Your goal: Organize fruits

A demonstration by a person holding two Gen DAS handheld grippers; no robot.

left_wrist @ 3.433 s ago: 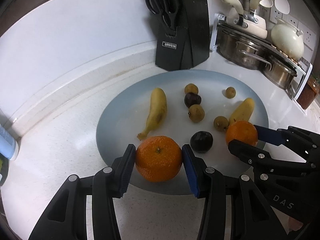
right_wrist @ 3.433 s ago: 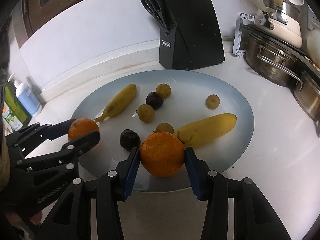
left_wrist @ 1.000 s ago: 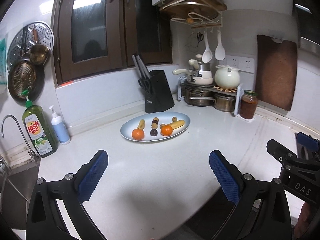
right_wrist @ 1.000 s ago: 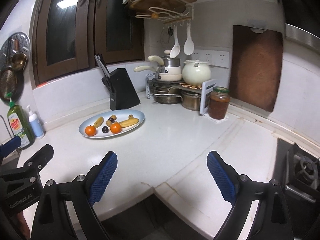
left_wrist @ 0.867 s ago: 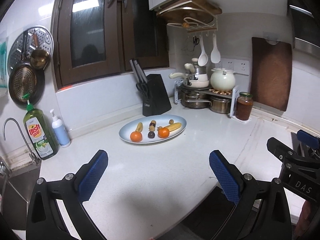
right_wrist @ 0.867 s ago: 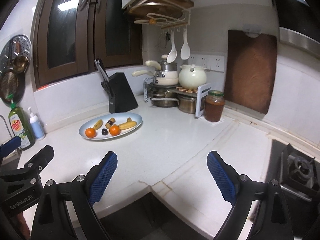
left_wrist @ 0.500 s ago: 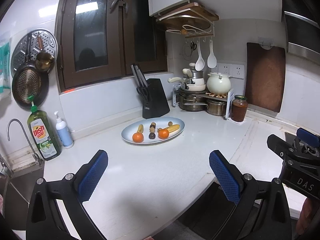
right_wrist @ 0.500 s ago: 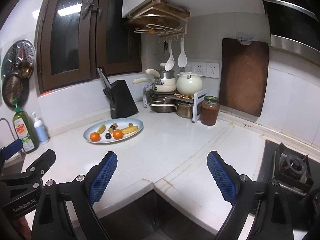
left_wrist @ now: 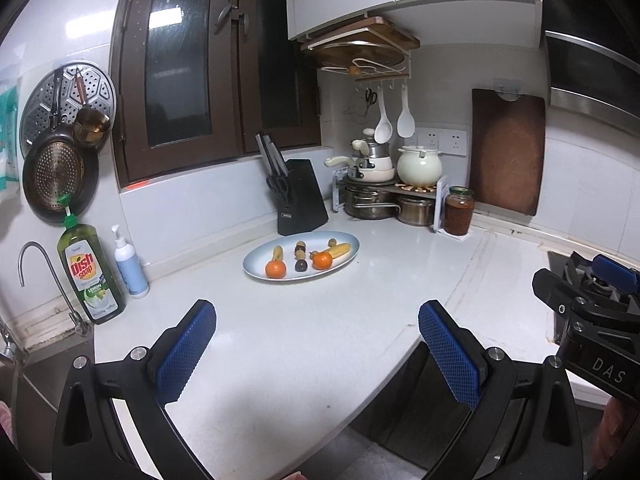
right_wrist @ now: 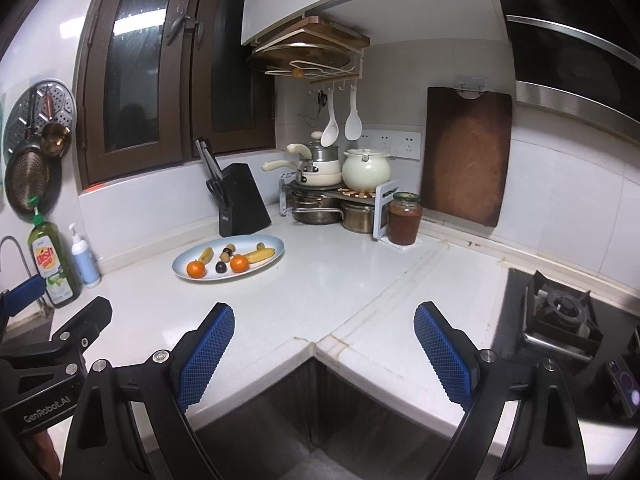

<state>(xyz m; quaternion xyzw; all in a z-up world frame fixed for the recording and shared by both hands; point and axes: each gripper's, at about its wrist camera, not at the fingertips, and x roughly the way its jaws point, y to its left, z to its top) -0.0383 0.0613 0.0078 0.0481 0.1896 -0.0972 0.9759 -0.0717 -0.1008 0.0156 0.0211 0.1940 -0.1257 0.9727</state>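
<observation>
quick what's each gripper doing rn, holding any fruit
Left gripper: open, holding nothing.
Right gripper: open, holding nothing.
Both oranges sit on the plate.

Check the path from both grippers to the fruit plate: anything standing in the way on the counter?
Nothing visible. Bare white counter lies between the open left gripper and the plate, and likewise between the open right gripper and it. The knife block stands behind the plate, off the path.
</observation>
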